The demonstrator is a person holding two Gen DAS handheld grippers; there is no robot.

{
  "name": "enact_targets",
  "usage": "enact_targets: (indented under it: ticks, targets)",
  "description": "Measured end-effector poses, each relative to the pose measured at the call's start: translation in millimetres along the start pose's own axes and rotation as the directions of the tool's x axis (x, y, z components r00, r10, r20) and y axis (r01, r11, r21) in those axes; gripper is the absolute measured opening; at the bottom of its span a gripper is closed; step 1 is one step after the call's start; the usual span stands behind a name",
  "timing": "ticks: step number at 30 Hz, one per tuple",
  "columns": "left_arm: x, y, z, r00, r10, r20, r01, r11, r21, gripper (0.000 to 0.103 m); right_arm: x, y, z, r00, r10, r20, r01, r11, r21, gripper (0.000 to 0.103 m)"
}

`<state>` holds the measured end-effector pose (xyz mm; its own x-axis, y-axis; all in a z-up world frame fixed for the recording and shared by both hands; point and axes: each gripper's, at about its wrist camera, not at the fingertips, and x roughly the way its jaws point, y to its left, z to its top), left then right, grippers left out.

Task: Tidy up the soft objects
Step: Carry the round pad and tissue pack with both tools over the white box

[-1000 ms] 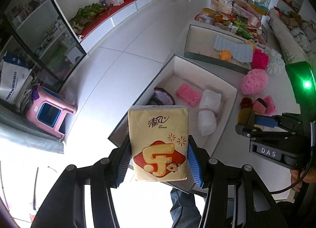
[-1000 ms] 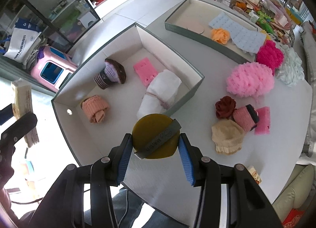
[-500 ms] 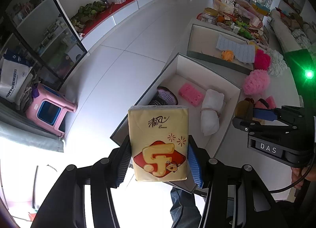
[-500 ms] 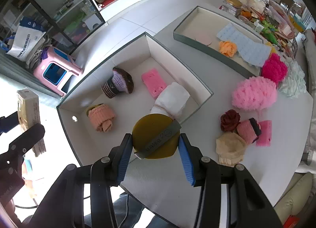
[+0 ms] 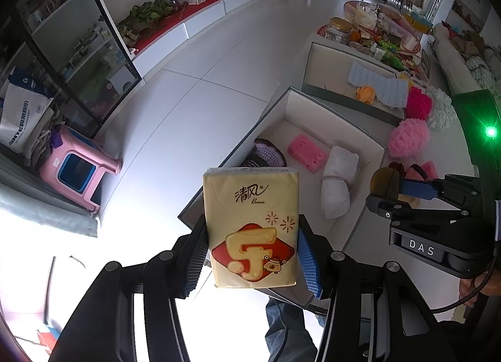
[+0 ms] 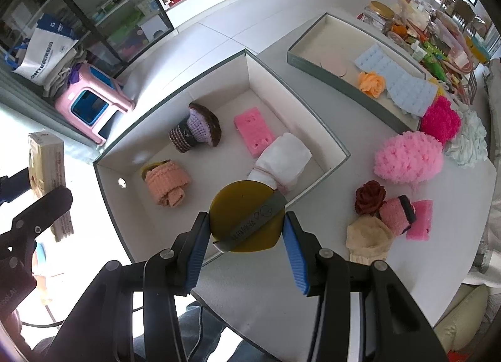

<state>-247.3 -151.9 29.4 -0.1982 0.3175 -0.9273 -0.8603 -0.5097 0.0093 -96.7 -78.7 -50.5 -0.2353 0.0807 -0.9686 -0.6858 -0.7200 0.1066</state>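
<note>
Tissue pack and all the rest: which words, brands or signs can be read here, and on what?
"清风" and "Breeze": on the tissue pack in the left tongs.
"DAS": on the body of the right tongs, seen from the left camera.
Grey band on the mustard disc in the right tongs: print too blurred.
White bag: lettering too small.

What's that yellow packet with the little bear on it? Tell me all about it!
It's a soft tissue pack in shiny pale-yellow plastic wrap, printed with a red diamond, a big golden character, a tiny cartoon animal and the word Breeze. The left hand-held gripper squeezes its sides between blue ridged pads, holding it upright in the air, near the open box.
</note>
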Motion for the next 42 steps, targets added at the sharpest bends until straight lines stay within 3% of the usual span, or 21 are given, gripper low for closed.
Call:
enact_targets:
  ticks: [42]
  targets:
    - [17,5,2,0.999,-0.052,-0.011,0.052,0.998,-0.031,0.054,-4,0,9,0.998,-0.055,0.008,0.055,0.998,-0.015,0.051]
